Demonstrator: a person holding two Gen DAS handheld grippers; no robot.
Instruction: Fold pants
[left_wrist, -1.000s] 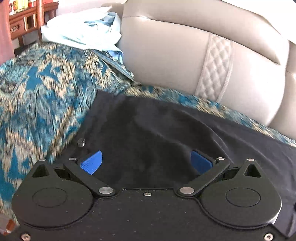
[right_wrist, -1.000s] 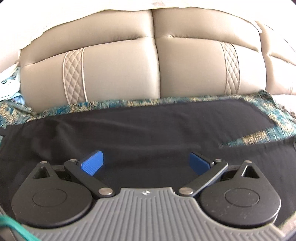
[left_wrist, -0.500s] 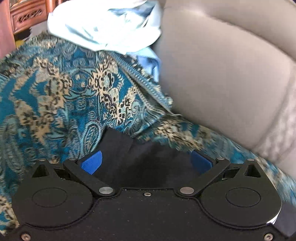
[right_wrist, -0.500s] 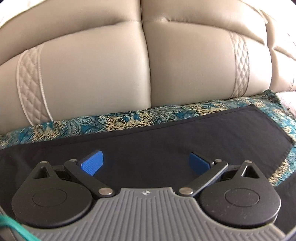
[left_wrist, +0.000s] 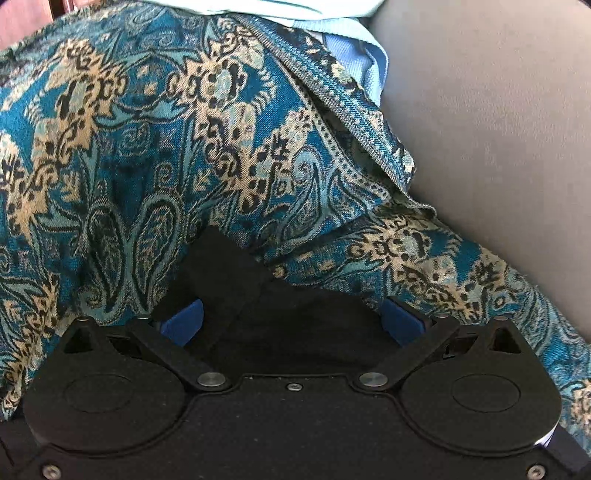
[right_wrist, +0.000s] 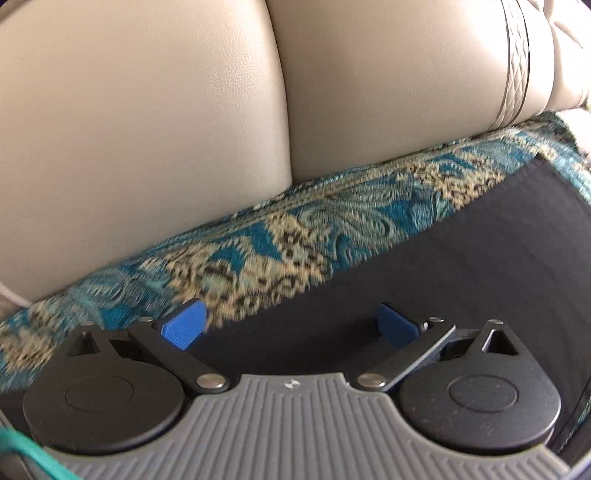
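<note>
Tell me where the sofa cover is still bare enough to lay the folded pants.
Bare teal patterned cover lies left of the black pants, below the light blue clothes. A narrow cover strip runs between backrest and pants. Crowded up by the blue clothes.

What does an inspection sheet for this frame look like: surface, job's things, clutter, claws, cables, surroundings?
Surface: sofa seat under a teal paisley throw, rumpled on the left.
Job's things: black pants lying flat on the throw; one corner reaches between the left claw's fingers.
Clutter: light blue cloth piled at the throw's far edge.
Claws: left claw open, blue pads apart over the pants corner; right claw open over the pants' far edge, gripping nothing.
Cables: green cord at the lower left of the right wrist view.
Surroundings: beige leather sofa backrest with a quilted strip.
</note>
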